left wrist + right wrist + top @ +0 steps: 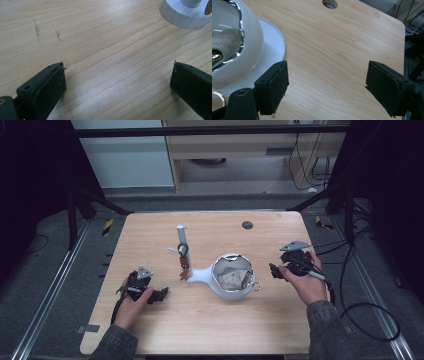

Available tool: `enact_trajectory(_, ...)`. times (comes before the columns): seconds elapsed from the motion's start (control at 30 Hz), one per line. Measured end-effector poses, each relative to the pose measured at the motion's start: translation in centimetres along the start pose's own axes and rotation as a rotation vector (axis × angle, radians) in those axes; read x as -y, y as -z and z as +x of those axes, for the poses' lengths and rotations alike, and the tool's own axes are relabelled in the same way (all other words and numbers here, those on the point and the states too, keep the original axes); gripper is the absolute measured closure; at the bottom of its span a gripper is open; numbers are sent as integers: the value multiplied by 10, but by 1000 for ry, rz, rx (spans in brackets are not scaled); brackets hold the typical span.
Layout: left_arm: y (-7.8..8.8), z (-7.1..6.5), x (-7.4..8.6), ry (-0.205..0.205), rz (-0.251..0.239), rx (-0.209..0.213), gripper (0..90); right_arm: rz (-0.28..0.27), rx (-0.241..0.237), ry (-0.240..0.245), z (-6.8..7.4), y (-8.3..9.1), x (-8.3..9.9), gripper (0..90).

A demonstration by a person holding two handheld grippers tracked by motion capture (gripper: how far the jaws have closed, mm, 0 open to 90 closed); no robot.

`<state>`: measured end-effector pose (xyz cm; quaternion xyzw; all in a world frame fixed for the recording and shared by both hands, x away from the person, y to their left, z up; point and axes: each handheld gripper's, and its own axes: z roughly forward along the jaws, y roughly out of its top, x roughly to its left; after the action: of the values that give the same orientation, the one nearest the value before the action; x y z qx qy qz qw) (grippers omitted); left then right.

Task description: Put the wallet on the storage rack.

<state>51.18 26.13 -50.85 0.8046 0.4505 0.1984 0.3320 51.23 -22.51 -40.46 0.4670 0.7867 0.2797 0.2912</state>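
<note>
Resting at the lower left of the high view, the left gripper (159, 295) lies on the wooden table (150, 235) with its jaws spread wide and nothing between them, the ribbed white base (183, 16) showing in the upper right corner of its own view. At the right of the high view the right gripper (274, 270) sits just beside the white bowl (231, 277), which stands at the middle of the frame with crumpled paper (229, 277) inside. Its jaws stand apart over bare wood, holding nothing.
</note>
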Motion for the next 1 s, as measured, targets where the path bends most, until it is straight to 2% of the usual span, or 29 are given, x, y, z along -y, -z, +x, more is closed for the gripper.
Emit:
enact_trajectory(0.2,0,0,0,0,0,0,0,10,-6,-59,-3,-21,14,165)
enact_trajectory(0.4,0,0,0,0,0,0,0,39,-19,-125,-12,-41,26,146)
enact_trajectory(0.47,0,0,0,0,0,0,0,33,-19,-154,-15,-46,29,139)
enact_trajectory(0.57,0,0,0,0,0,0,0,41,-63,-223,-20,-54,33,78)
enact_trajectory(0.63,0,0,0,0,0,0,0,33,-78,-249,-22,-59,36,59)
enact_trajectory(0.77,0,0,0,0,0,0,0,48,-68,-266,-24,-67,40,59)
enact_trajectory(1.0,0,0,0,0,0,0,0,42,-65,-293,-27,-76,49,62)
